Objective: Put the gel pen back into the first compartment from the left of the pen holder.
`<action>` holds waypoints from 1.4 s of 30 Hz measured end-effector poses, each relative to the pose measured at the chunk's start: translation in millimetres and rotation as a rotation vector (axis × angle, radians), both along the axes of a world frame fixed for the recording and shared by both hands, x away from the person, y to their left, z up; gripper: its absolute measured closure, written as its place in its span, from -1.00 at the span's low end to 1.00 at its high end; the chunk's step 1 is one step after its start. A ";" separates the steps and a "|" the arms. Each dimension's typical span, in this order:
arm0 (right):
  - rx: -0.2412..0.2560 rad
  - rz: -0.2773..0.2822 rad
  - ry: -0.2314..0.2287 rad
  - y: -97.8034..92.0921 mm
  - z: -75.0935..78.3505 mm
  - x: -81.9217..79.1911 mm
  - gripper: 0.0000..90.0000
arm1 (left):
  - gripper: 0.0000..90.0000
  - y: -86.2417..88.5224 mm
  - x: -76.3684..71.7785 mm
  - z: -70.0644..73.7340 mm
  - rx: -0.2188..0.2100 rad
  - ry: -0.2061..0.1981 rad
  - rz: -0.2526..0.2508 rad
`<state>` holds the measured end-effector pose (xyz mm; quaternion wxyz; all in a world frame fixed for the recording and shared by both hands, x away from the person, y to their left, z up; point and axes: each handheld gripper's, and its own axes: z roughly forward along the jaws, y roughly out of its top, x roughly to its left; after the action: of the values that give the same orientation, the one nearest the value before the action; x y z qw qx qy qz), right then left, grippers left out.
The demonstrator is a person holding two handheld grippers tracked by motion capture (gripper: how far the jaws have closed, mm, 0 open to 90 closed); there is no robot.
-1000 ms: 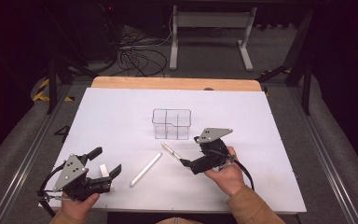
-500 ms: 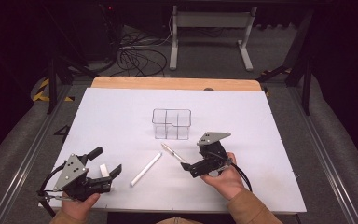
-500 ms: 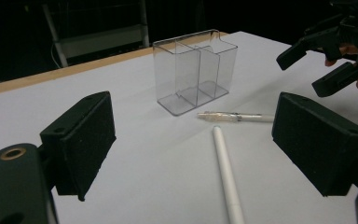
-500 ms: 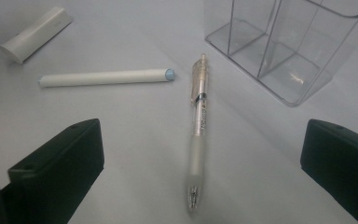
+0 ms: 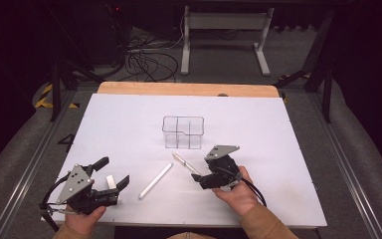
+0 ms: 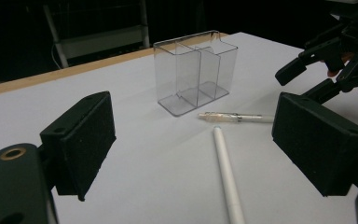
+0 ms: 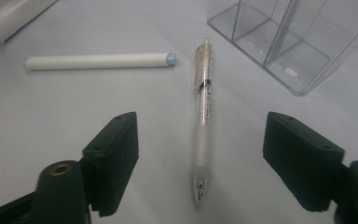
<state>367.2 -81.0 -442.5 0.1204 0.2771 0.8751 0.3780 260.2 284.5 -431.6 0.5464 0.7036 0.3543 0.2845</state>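
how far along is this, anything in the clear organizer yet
Nothing looks done: the clear organizer has empty compartments. In hand: the right gripper is open, jaws on either side of the clear pen lying on the table. Left, presumably: grasping that pen, and the white pen beside it. The left gripper is open, holding nothing.

no legible text; only blurred dark print on the clear pen [image 7: 203, 112]

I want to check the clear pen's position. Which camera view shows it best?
The right gripper view: the clear pen lies full length between the open jaws. The left gripper view shows it sideways and farther off by the organizer. The high view shows it small.
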 end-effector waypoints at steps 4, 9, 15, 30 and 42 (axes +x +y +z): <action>-0.028 -0.011 0.022 1.8 -5.8 1.3 -0.19 | -0.69 0.0 -0.2 0.2 0.004 0.002 0.002; -0.068 -0.019 0.041 3.4 -11.4 2.7 -0.03 | -0.69 -0.5 -0.1 -0.2 0.003 0.002 0.005; -0.106 -0.024 0.057 6.1 -16.6 1.9 0.13 | -0.68 0.1 -0.1 -0.5 0.003 0.002 0.005; -0.113 -0.043 0.074 7.6 -23.7 1.5 0.54 | -0.68 -0.2 0.2 -1.3 0.006 0.007 0.003; -0.129 -0.062 0.054 10.0 -29.1 0.8 0.76 | -0.67 -0.6 0.5 -1.5 0.005 0.010 -0.001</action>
<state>367.9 -70.9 -471.6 0.1261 0.3058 0.8915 0.3094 260.6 284.0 -433.1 0.5430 0.7065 0.3561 0.2815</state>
